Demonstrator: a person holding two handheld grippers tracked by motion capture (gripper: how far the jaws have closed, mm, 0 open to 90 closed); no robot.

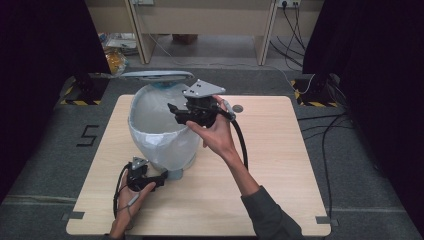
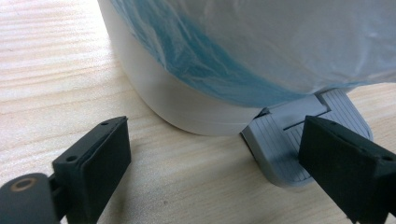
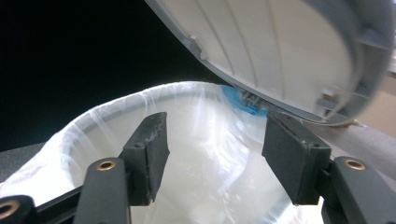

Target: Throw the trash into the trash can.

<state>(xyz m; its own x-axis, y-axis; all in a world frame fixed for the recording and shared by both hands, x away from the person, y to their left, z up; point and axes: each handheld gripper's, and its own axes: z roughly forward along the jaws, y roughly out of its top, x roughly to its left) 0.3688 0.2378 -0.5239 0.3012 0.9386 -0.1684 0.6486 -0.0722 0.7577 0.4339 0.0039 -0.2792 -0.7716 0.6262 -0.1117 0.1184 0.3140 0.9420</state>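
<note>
A white pedal bin (image 1: 160,135) lined with a pale plastic bag (image 3: 215,182) stands on the left half of the wooden table (image 1: 280,165). Its grey lid (image 1: 157,75) is raised and its white underside (image 3: 280,51) faces the bin's mouth. My right gripper (image 1: 172,112) hovers over the bin's right rim and points into the mouth. Its jaws (image 3: 215,126) are open with nothing between them. My left gripper (image 1: 160,179) lies low at the bin's foot, open (image 2: 217,135). One of its jaws is on or just over the grey ribbed pedal (image 2: 280,144).
A bare wooden tabletop spreads to the right of and in front of the bin. A small round grommet (image 1: 238,108) is set in the table's far side. Black curtains flank the table, and cables (image 1: 320,125) trail on the floor at right.
</note>
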